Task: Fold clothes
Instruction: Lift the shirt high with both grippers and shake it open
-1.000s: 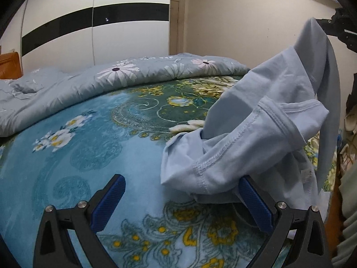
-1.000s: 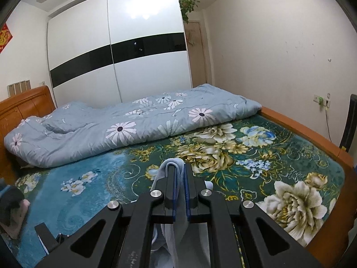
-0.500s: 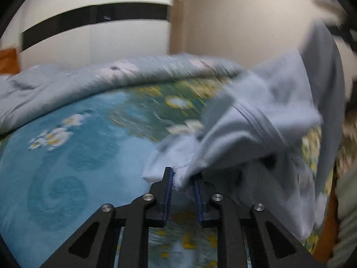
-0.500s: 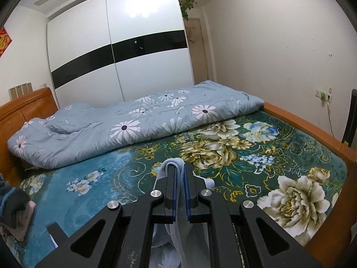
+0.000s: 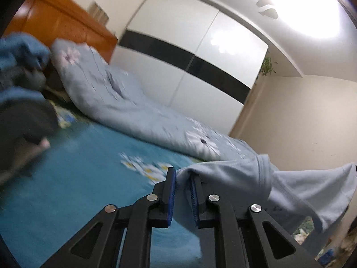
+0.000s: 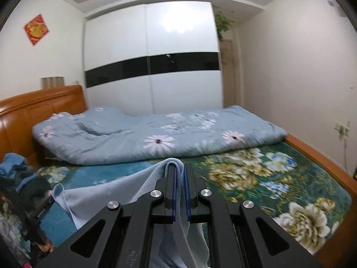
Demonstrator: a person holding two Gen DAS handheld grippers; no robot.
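Left tongs rolled, gripping shirt

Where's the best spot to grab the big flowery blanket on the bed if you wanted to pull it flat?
Probably the blanket is best taken at its right end corner, coming in from the right side of the bed. That end lies thick and rolled with a free edge showing; the other end is bunched against the headboard.

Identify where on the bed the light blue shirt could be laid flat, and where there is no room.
Free: the floral bedspread between the rolled duvet and the near edge, bounded on the right by the wooden bed frame. Crowded: the headboard corner, where a pile of clothes sits, and the strip along the wardrobe under the duvet.
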